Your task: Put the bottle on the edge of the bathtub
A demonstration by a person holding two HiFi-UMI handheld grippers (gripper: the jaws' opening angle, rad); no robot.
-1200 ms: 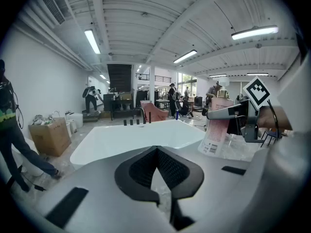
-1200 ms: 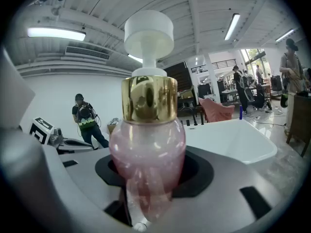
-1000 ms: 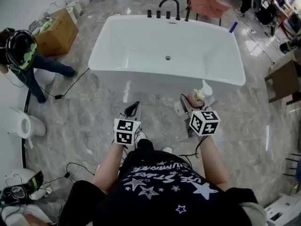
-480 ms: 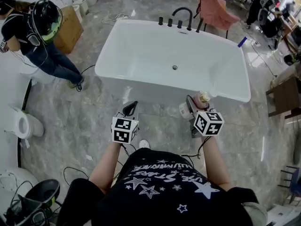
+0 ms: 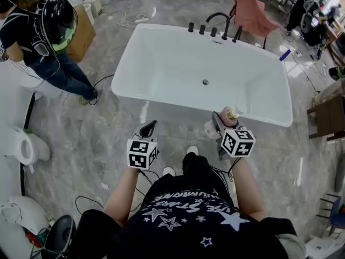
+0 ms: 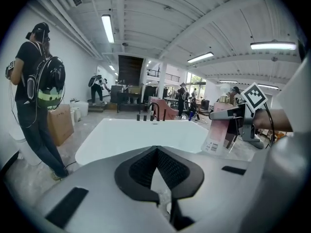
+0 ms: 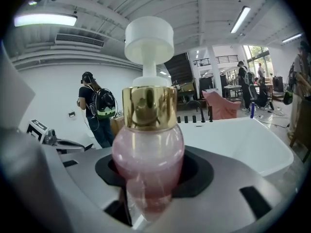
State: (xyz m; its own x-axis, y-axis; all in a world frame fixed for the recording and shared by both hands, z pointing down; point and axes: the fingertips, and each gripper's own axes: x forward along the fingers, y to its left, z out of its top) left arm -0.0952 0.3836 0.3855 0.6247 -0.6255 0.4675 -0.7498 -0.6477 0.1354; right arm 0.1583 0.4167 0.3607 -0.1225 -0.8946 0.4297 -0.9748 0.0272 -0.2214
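now the right gripper [image 5: 220,122] is clenched on the pink bottle [image 7: 148,149], which stands upright between its jaws, long axis vertical, white pump on top, pink liquid inside. the left gripper [image 5: 150,127] is closed on nothing. ahead of both lies the white bathtub [image 5: 161,99], on a grey marble floor [image 5: 97,139].

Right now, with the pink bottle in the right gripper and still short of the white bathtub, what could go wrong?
1. The right gripper clamps the pink round-bodied bottle with gold collar and white pump on its curved body, so it may pivot or slip.
2. The white bathtub's near rim looks narrow and glossy; a bottle set off-centre could slide into the tub or onto the floor.
3. A black cable lies on the floor near the person's feet, a possible trip hazard.
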